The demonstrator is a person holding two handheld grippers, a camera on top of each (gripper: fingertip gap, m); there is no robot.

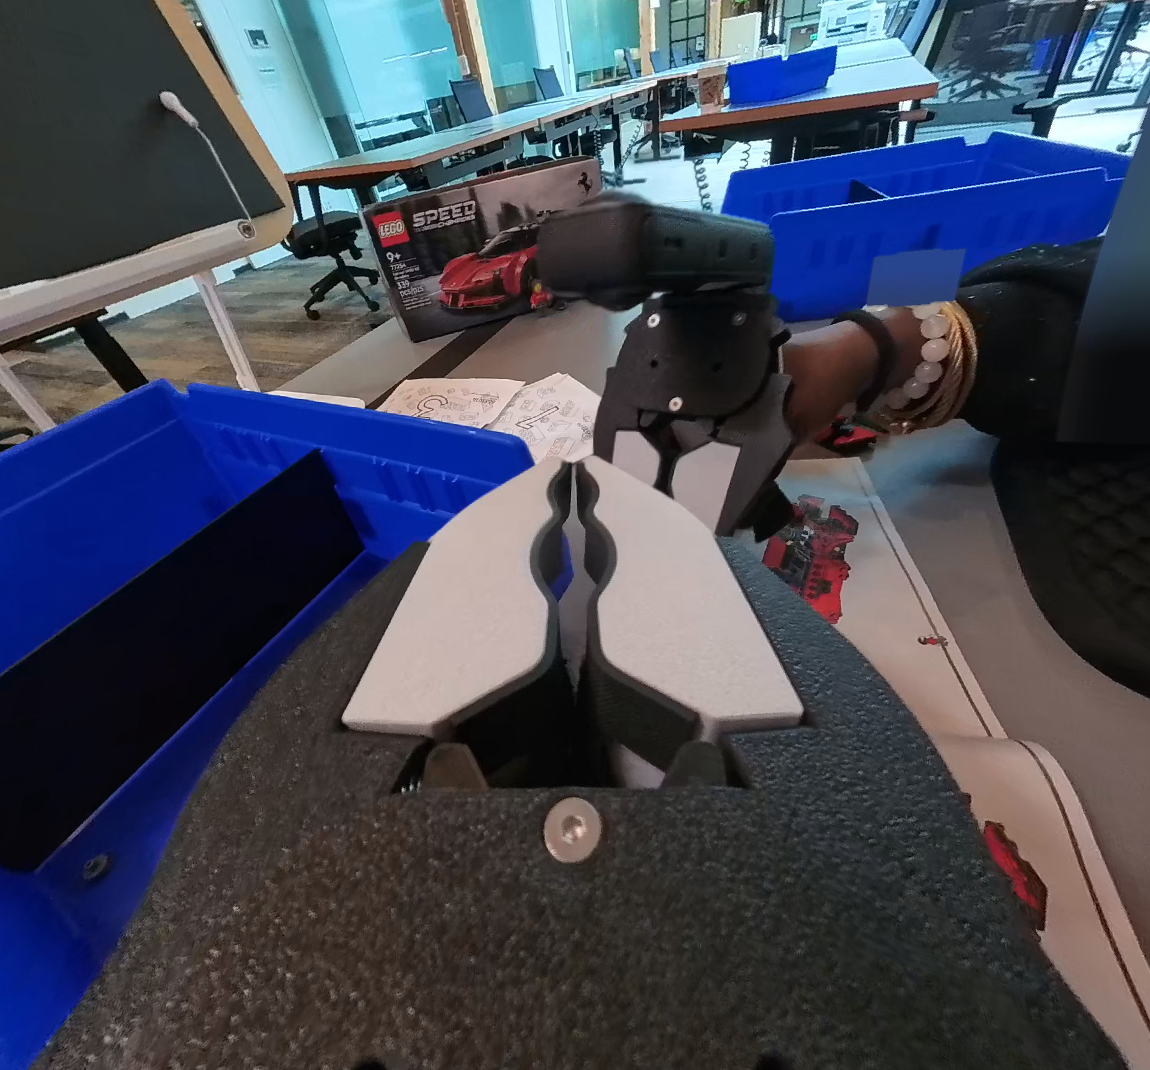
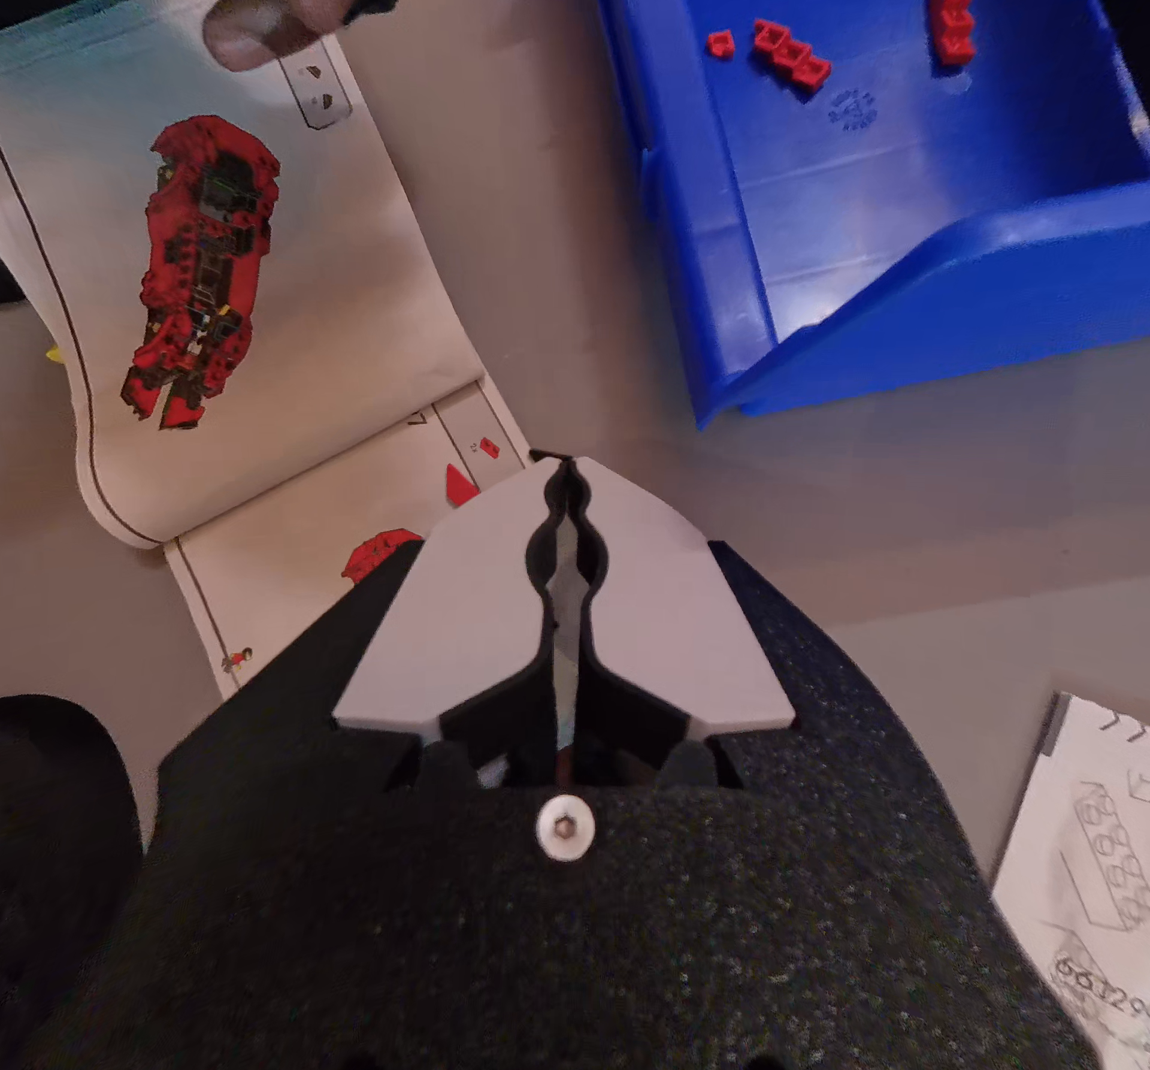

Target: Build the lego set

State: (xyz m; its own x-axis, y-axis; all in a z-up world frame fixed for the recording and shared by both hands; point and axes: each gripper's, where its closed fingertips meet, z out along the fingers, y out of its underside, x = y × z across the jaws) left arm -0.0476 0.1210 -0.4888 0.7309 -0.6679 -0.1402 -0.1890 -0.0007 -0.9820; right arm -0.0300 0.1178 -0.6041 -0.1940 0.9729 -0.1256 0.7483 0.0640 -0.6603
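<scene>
My left gripper (image 1: 574, 467) is shut and empty, held above the near edge of a blue bin (image 1: 186, 480). My right gripper (image 2: 567, 467) is shut, its tips down at the edge of the open instruction booklet (image 2: 311, 268), which shows a red car. A small dark bit shows at its tips; I cannot tell what it is. The right gripper also shows in the left wrist view (image 1: 740, 520), over the booklet (image 1: 871, 542). Red bricks (image 2: 790, 53) lie in a second blue bin (image 2: 684, 231) just beyond it. A small red model (image 1: 846, 436) sits behind the right wrist.
The set's box (image 1: 460, 268) stands at the table's back edge. White printed bags (image 1: 498, 411) lie in front of it, and another (image 2: 1089, 884) lies near right. A large blue bin (image 1: 933, 218) stands at back right. A hand (image 2: 280, 13) touches the booklet's far page. Some 11 cm of space lies between my two pairs of fingers.
</scene>
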